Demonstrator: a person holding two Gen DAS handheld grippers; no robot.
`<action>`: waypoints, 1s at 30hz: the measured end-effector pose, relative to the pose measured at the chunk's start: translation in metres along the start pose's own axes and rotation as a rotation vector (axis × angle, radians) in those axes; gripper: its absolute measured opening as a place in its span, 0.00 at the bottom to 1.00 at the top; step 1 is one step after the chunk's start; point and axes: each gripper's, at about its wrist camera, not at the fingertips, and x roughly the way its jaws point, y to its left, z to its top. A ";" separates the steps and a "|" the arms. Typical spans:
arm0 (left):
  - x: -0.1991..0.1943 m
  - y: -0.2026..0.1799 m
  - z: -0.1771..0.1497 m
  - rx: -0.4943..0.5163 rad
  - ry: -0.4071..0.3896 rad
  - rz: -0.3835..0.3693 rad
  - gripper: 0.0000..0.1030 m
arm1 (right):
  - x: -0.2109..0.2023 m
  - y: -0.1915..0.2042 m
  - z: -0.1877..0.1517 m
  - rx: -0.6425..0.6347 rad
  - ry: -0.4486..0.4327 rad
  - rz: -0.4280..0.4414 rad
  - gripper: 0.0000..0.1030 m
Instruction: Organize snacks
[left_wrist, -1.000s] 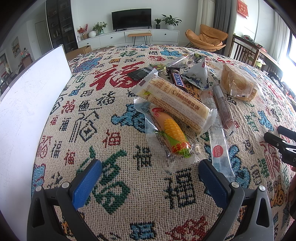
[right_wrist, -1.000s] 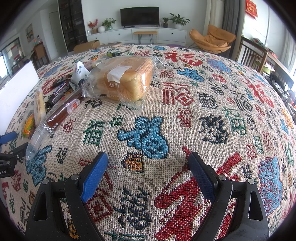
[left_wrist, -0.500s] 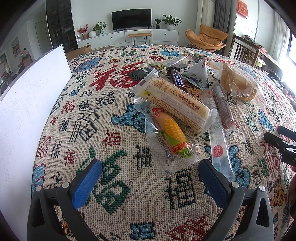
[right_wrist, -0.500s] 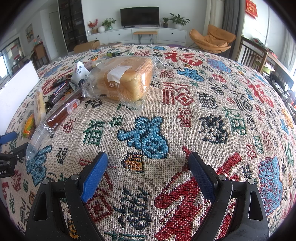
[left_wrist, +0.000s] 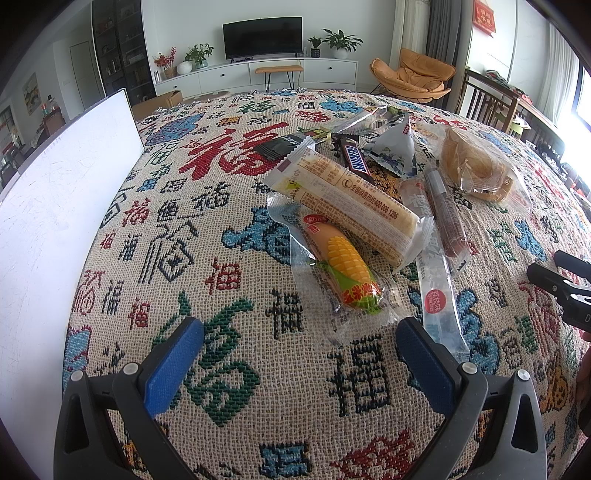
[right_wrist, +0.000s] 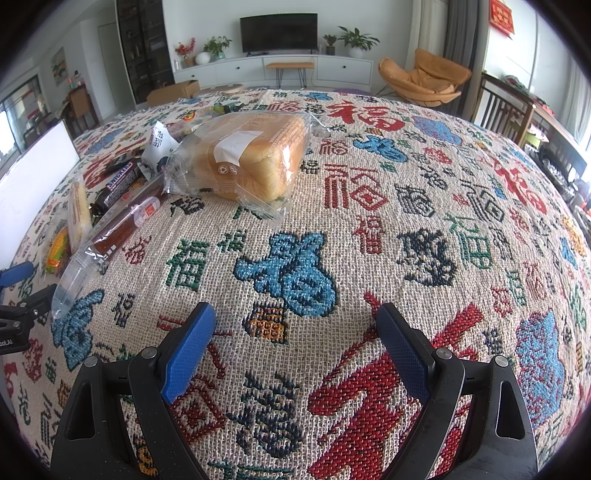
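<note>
Wrapped snacks lie in a loose heap on the patterned cloth. Nearest my left gripper, which is open and holds nothing, is a corn-printed packet. Behind it lie a long cake roll, a Snickers bar, a triangular blue-white packet, a sausage stick, a clear jelly stick and a bagged bread. My right gripper is open over bare cloth, well short of the bagged bread loaf and the sausage stick.
A white board stands along the left edge of the table. The patterned tablecloth is bare on the right side. A wooden chair and an orange lounge chair stand beyond the far edge.
</note>
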 end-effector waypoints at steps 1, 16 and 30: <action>0.000 0.000 0.000 0.000 0.000 0.000 1.00 | 0.000 0.000 0.000 0.000 0.000 0.000 0.89; 0.001 0.000 0.000 0.000 0.000 0.000 1.00 | 0.000 0.000 0.000 0.000 0.000 0.000 0.89; 0.002 -0.001 -0.001 -0.001 -0.001 0.001 1.00 | 0.000 0.000 0.000 0.000 0.000 0.000 0.89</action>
